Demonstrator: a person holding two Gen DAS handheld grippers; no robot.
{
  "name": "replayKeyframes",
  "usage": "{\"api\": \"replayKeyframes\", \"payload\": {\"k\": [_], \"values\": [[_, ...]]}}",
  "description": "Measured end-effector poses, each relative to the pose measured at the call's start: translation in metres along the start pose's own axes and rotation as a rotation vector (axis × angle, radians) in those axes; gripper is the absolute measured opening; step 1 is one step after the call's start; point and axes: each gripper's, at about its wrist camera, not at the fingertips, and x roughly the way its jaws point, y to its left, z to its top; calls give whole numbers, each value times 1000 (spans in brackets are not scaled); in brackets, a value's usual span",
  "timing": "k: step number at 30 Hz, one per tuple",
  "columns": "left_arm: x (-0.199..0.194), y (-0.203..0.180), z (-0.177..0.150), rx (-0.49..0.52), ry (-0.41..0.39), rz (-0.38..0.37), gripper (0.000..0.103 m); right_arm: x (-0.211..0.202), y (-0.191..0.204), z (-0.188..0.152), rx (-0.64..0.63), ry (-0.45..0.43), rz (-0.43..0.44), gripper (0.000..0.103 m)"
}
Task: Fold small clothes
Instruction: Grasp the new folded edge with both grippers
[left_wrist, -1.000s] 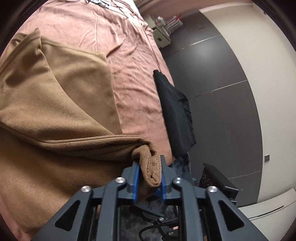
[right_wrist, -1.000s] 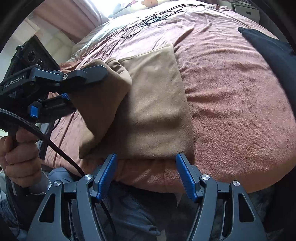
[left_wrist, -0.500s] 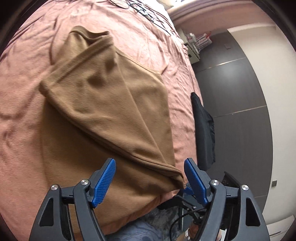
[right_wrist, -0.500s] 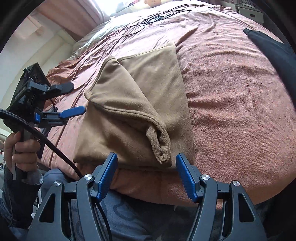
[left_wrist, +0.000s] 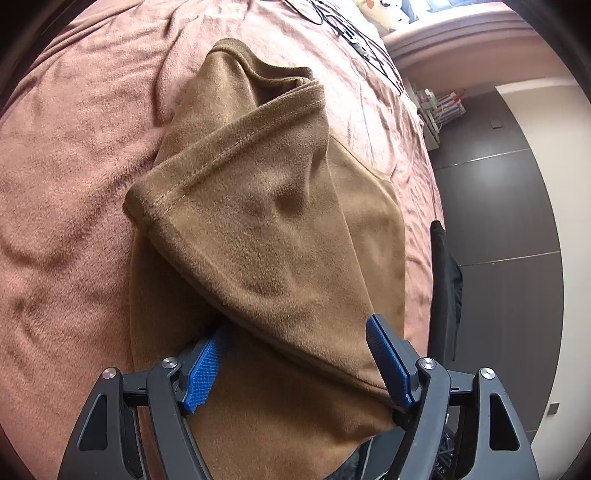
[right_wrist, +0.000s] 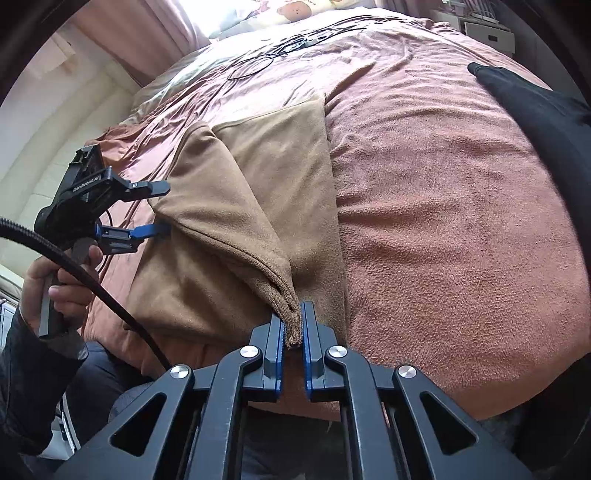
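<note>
plain tan-brown garment (left_wrist: 266, 236), dusty pink bed cover (right_wrist: 443, 229), black cloth (right_wrist: 546, 118), blue pads on black fingers (left_wrist: 203, 365)

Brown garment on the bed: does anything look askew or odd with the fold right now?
Yes. The brown garment has its folded-over flap lying diagonally, not square with the layer beneath, and it bulges instead of lying flat. The right gripper is shut on its corner; the left gripper is open around the flap's opposite end.

Soft daylight enters from a blown-out window (right_wrist: 207, 18) at the far end of the bed, leaving only faint shadows in the folds, while both sharp fisheye views bend strongly toward their black, vignetted corners and show no motion blur.
</note>
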Motion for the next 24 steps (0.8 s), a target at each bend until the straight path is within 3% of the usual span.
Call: {"api": "replayKeyframes", "payload": {"k": [3,5,7,14,24], "values": [[3,-6,7,17,-10,7,53,2,-5,-1,11,6,15,4],[5,-9,12,20,-6,12,26,2,-9,-1,23,8,24,4],[7,-16,17,33,0,-3,15,3,-14,-1,37,10,36,4],[10,-52,38,93,-37,-87,12,9,-22,-1,66,25,70,4],[38,-95,65,149,-19,-93,11,17,-36,0,114,34,107,4]]}}
